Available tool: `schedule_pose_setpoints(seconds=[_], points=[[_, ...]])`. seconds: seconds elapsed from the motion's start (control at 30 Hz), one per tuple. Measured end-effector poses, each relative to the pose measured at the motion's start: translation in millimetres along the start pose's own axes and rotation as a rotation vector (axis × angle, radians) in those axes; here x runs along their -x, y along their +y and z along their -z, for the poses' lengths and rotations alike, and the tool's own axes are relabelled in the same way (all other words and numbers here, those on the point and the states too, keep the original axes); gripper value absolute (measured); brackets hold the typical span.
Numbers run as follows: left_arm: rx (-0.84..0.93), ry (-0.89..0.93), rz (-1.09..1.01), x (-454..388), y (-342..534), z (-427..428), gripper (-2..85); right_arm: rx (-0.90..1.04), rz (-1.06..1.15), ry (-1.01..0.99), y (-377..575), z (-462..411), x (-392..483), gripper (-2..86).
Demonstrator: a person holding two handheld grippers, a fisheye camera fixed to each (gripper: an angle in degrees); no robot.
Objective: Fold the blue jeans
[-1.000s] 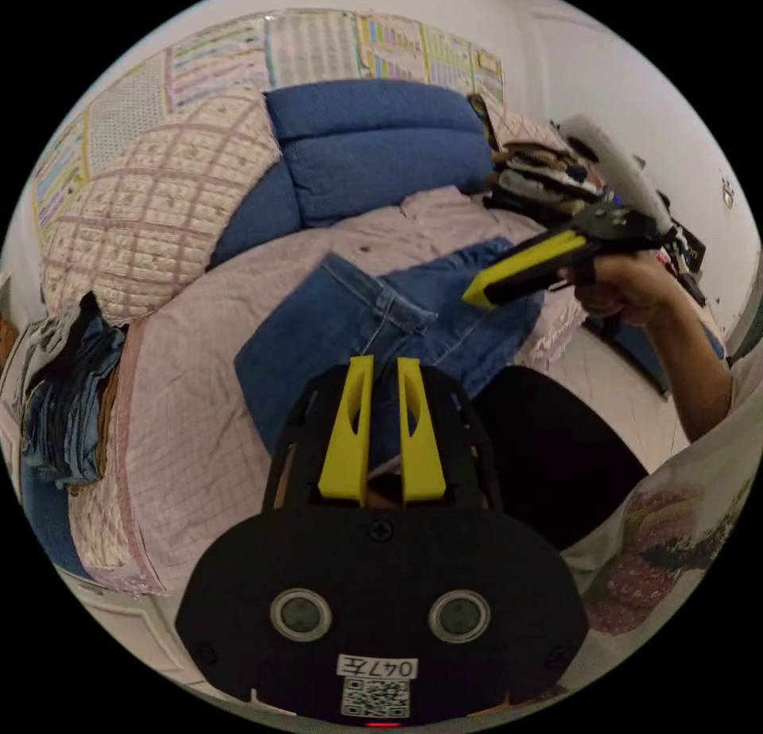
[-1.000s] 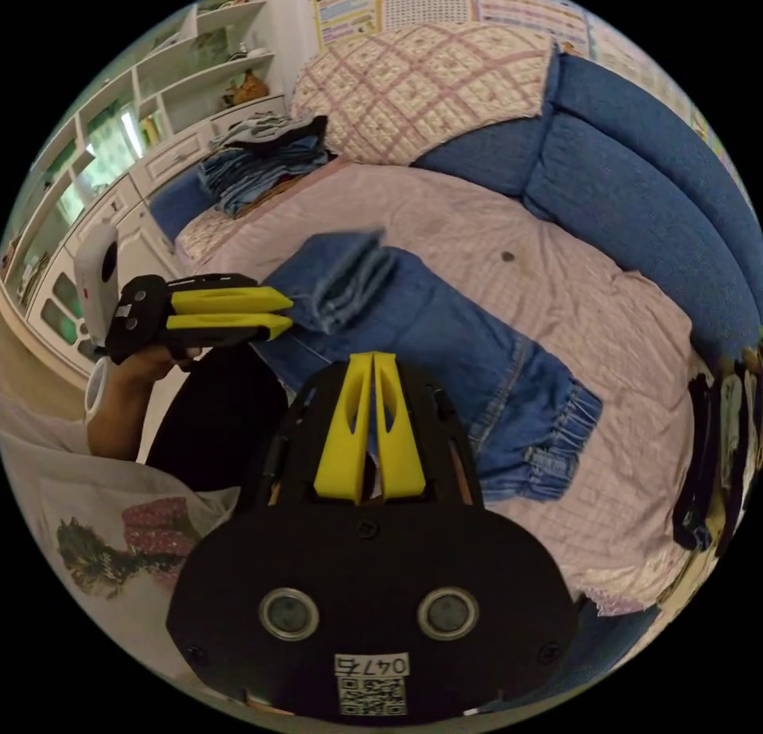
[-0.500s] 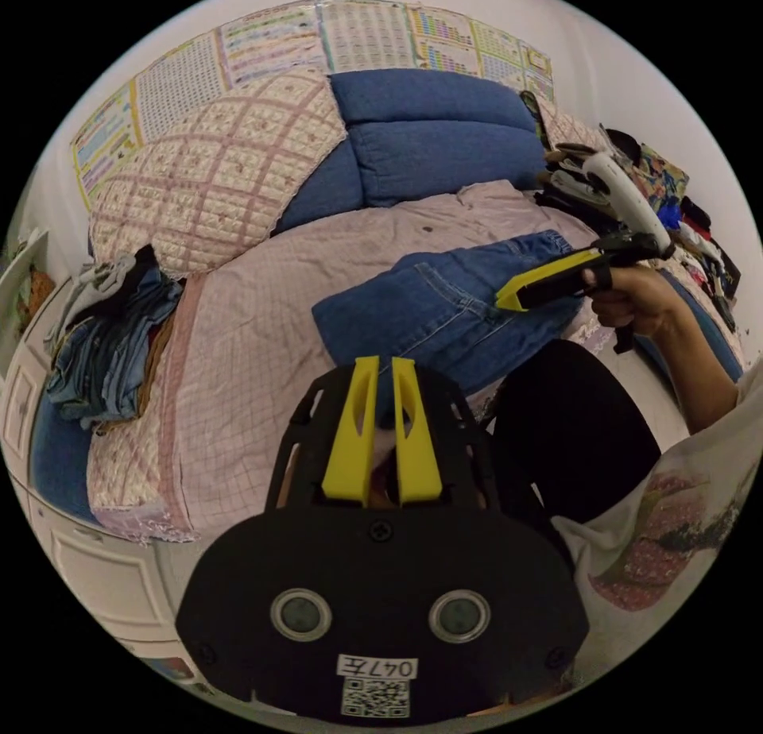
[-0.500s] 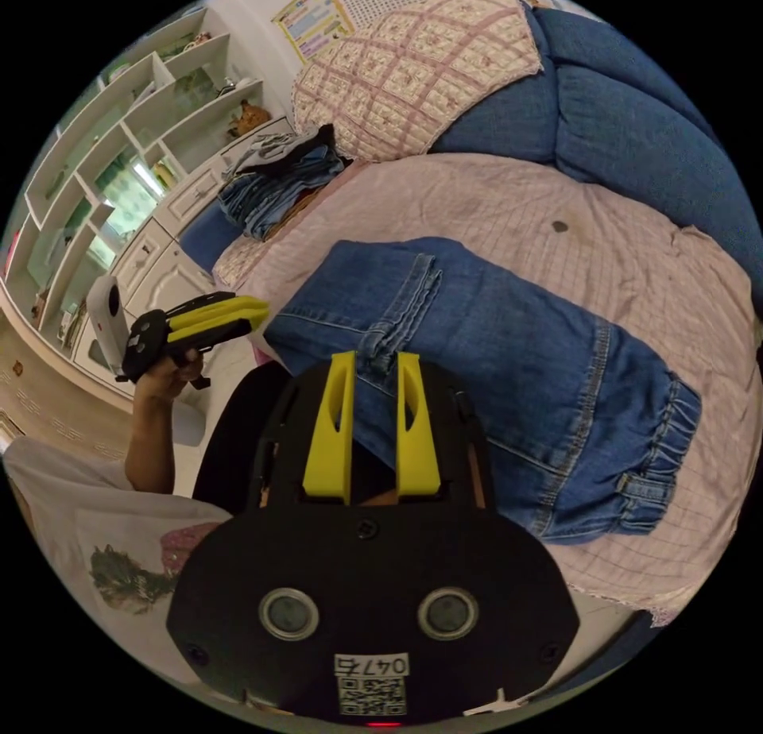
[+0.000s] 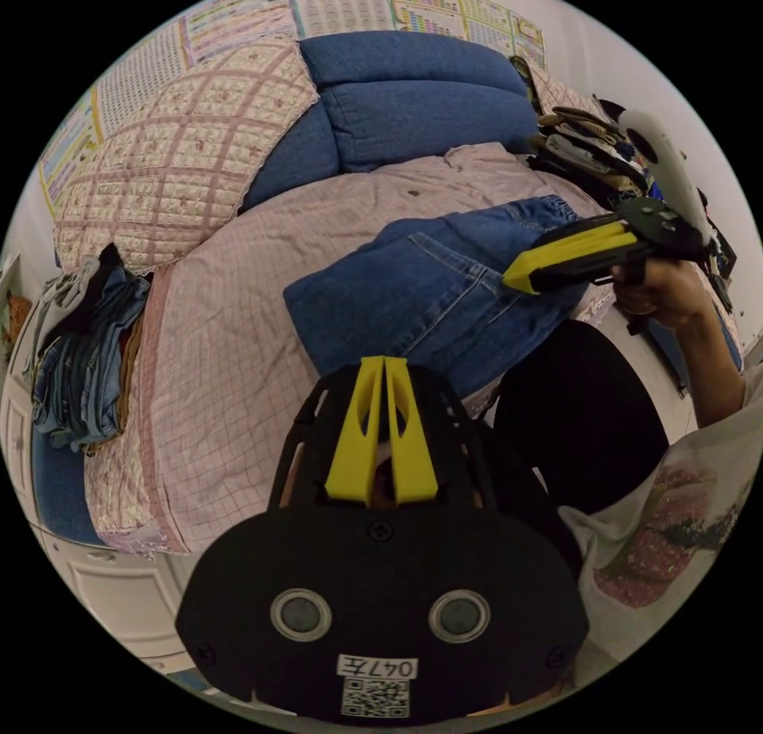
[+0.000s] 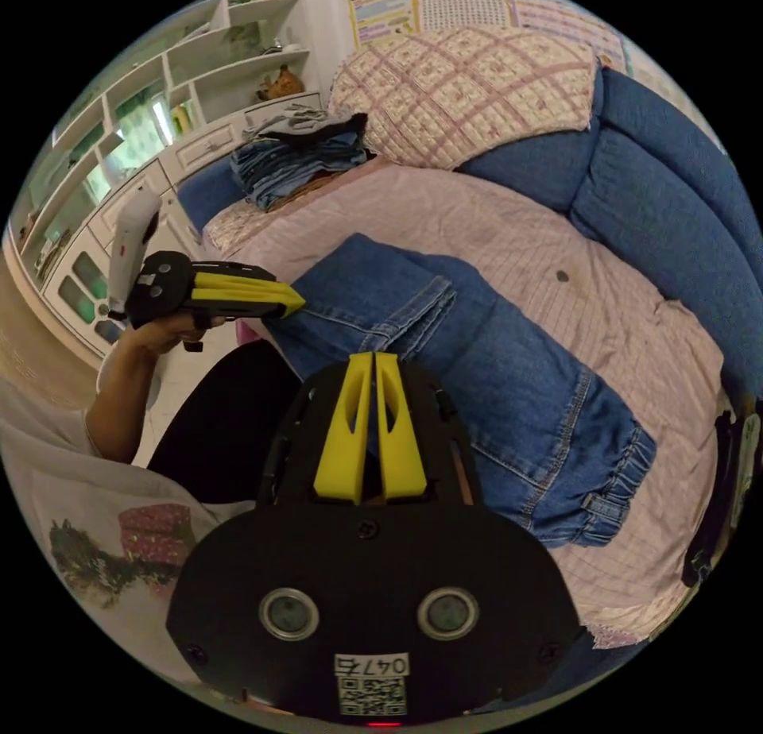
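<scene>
The blue jeans (image 5: 429,289) lie folded over on the pink checked bed cover (image 5: 222,345), their elastic cuffs (image 6: 612,480) at one end. My left gripper (image 5: 384,365) hovers just off the near edge of the jeans, jaws shut with nothing between them. The right gripper (image 5: 517,277) reaches in from the right above the jeans, held by a hand (image 5: 668,293). In the right gripper view my right gripper (image 6: 373,358) is shut and empty over the jeans (image 6: 493,368). The left gripper (image 6: 294,301) points at their folded corner.
A stack of folded clothes (image 5: 79,353) sits at the bed's end, by a quilted pillow (image 5: 175,130) and blue cushions (image 5: 421,106). Dark clutter (image 5: 588,138) lines the other side. White shelves and cabinets (image 6: 159,90) stand beyond. The person's dark-trousered knee (image 5: 580,416) is against the bed edge.
The lifted fold of the jeans has dropped flat onto the rest. Both grippers' jaws, slightly apart half a second ago, are now together. Both cameras shifted.
</scene>
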State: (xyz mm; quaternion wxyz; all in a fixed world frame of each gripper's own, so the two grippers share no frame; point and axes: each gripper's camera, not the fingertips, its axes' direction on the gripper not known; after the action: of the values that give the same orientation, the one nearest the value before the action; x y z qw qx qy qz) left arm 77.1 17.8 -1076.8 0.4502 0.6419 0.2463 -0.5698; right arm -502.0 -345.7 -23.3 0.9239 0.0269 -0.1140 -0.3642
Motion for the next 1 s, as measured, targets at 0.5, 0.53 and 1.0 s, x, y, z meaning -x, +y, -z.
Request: schedule_pose_setpoints(seconds=[0.5, 0.53, 1.0], points=[[-0.022, -0.002, 0.016, 62.0, 26.3, 3.3, -0.8, -0.649, -0.756, 0.256, 309.6, 165.2, -92.1, 3.2], [-0.026, 0.008, 0.028, 69.8, 24.0, 8.1, -0.8, -0.672, -0.846, 0.271, 340.2, 175.6, -99.2, 4.4], [-0.015, -0.068, 0.063, 143.5, -49.0, 119.9, -0.8, -0.597, -1.119, -0.149, 382.4, 169.2, -130.0, 9.1]])
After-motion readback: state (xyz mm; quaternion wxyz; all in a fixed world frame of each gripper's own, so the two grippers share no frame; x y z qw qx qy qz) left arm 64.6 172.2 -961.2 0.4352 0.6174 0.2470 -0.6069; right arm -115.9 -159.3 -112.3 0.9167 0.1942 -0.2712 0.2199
